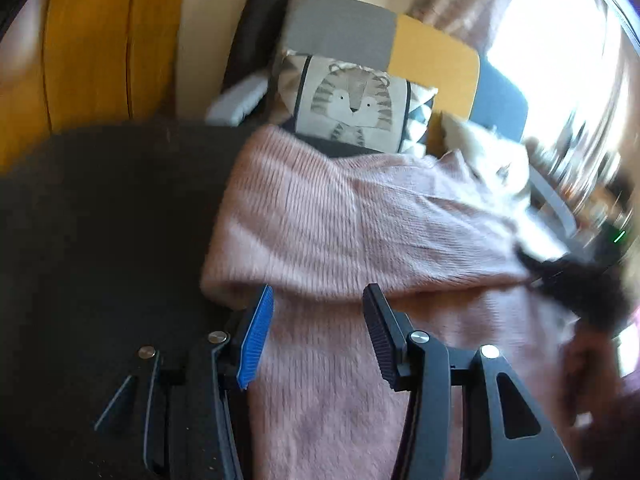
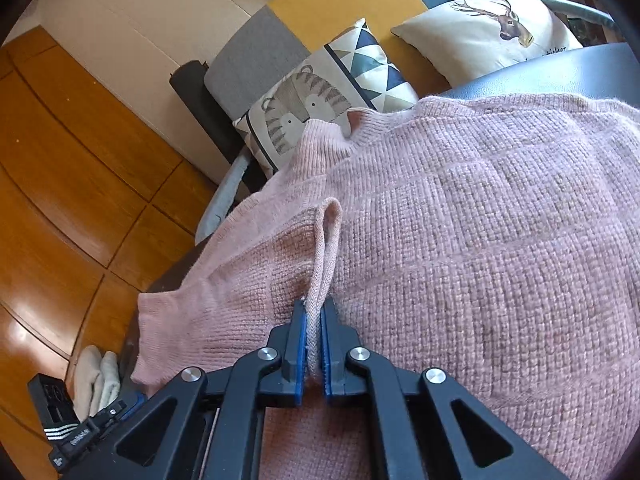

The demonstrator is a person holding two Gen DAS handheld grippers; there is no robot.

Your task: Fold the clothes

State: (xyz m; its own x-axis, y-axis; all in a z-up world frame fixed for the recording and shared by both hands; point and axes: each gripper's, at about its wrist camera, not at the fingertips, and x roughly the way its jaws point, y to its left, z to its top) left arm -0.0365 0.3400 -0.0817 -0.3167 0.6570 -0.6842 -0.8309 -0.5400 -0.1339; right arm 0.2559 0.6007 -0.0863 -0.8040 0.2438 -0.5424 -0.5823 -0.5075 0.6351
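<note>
Wood floor [image 2: 72, 200] at left in both views, w/ a patchwork sofa [image 2: 332, 4] (grey, mustard, blue panels) at the back. Dark table [image 1: 100, 220] in front of sofa; a pink knit sweater [image 2: 480, 220] lies spread over most of it, one folded layer doubled across the lower part in left wrist view. Behind the sweater, on the sofa: tiger-print cushion [image 1: 352, 104], a triangle-pattern one tucked behind it, & a deer-print cushion [image 2: 492, 28] further right. Right gripper [image 2: 314, 312]: fingers pressed together, pinching a raised ridge of the sweater's knit that stands up in a narrow loop. Left gripper [image 1: 318, 296]: fingers spread apart above the sweater's fold, nothing pinched between them. Pale socks [image 2: 96, 376] on floor, lower left.
</note>
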